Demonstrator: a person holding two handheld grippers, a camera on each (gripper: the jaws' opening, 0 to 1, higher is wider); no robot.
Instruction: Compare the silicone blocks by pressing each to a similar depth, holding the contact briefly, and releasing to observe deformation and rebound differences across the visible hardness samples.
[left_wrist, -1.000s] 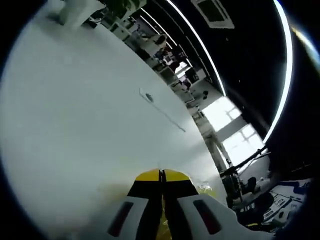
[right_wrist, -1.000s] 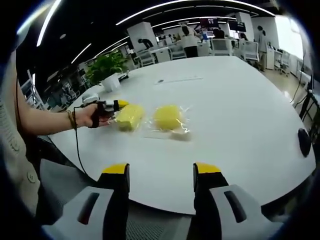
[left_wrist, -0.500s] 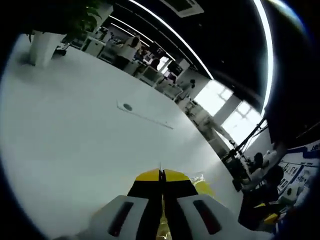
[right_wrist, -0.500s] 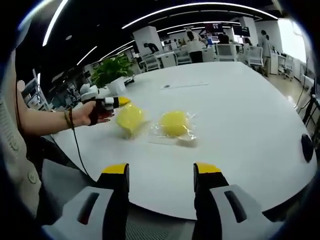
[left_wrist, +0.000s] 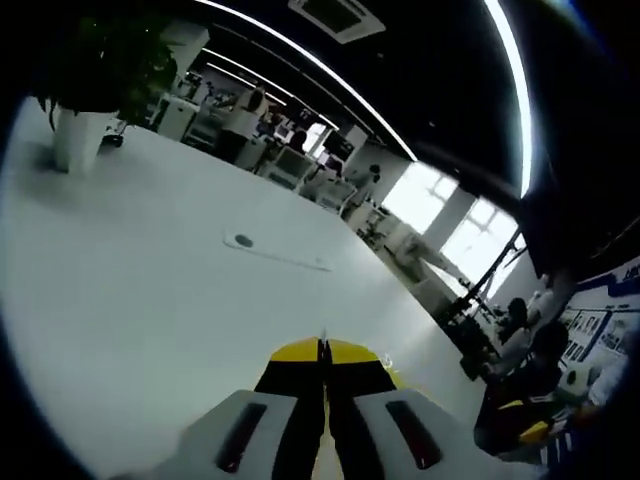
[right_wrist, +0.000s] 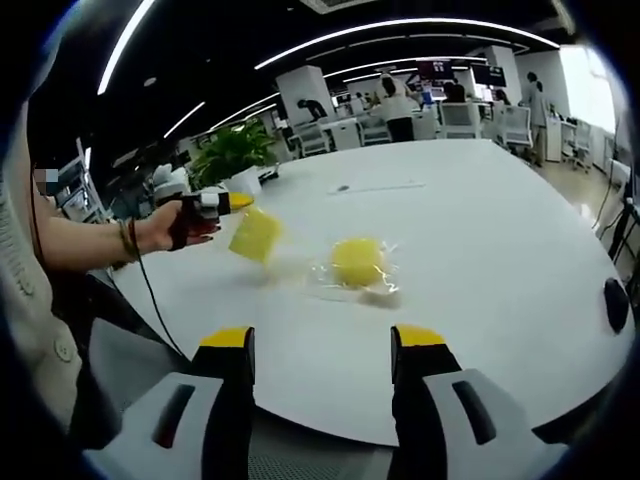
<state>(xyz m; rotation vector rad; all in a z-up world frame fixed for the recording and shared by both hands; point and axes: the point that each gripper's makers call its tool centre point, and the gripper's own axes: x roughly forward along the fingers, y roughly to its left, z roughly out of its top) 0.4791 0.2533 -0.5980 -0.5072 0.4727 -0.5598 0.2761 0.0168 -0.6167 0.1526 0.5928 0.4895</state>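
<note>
Two yellow silicone blocks show in my right gripper view. One, a squarish block (right_wrist: 255, 235), hangs lifted off the white bench (right_wrist: 480, 260), pinched at its upper left edge by my left tongs (right_wrist: 236, 203), which my left hand (right_wrist: 178, 224) holds; a clear wrapper seems to trail below it, but it's blurred, can't be sure. The other, a rounder block (right_wrist: 358, 261), lies on the bench in its crinkled clear bag, right of the lifted one & apart from it.

My right tongs (right_wrist: 323, 345) sit spread wide at the bottom of that view, nothing between the yellow tips, short of the bench's near edge.

In the left gripper view my left tongs (left_wrist: 322, 351) look pressed together, tips meeting w/ no gap I can see; a sliver of yellow shows beside & below the tips, most of the block hidden behind the tongs. Bench surface stretches beyond, w/ a small grey disc & thin line (left_wrist: 243, 241) on it — too small to identify.

Potted plant (right_wrist: 233, 152) stands at the bench's far left. A dark rounded thing (right_wrist: 615, 304) at the right edge is cut off.
</note>
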